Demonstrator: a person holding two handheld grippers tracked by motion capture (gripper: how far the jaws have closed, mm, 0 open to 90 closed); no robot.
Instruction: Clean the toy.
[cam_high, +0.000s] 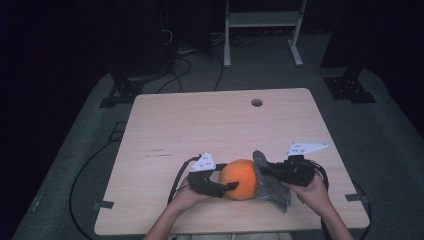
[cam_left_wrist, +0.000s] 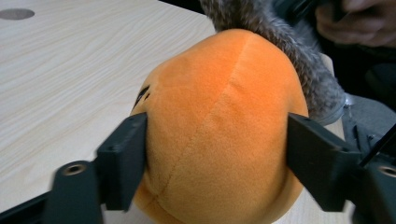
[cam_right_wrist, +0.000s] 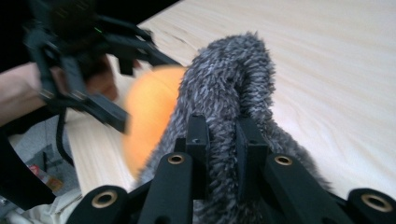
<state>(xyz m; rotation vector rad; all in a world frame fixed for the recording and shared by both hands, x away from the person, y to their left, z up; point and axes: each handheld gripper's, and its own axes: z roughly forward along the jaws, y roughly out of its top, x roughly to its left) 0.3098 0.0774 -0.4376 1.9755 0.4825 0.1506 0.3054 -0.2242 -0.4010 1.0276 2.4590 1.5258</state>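
1. A round orange plush ball (cam_high: 239, 178) sits on the pale wooden tabletop (cam_high: 210, 125), near the person's edge and between the two hands.
2. A shaggy grey knitted cloth (cam_high: 272, 182) is draped against the ball's right side, touching it. In the left gripper view the cloth (cam_left_wrist: 280, 46) curls over the far top of the ball (cam_left_wrist: 219, 121).
3. The right tongs (cam_high: 262, 169) are closed tight on a fold of the grey cloth. In the right gripper view the black jaws pinch the fabric (cam_right_wrist: 229, 102) between them and lift it into a hump.
4. The left tongs (cam_high: 231, 189) stand about half open, one jaw on each side of the orange ball. The pads lie right against the plush, but I see no dent in it, so this looks like a loose straddle and not a firm hold.
5. Progress, as I judge it: the cloth is gripped and brought up to the ball, and covering it has only begun. Most of the orange surface is bare.
6. Left to do: draw the cloth across the top and down the left side while the ball is kept from rolling.
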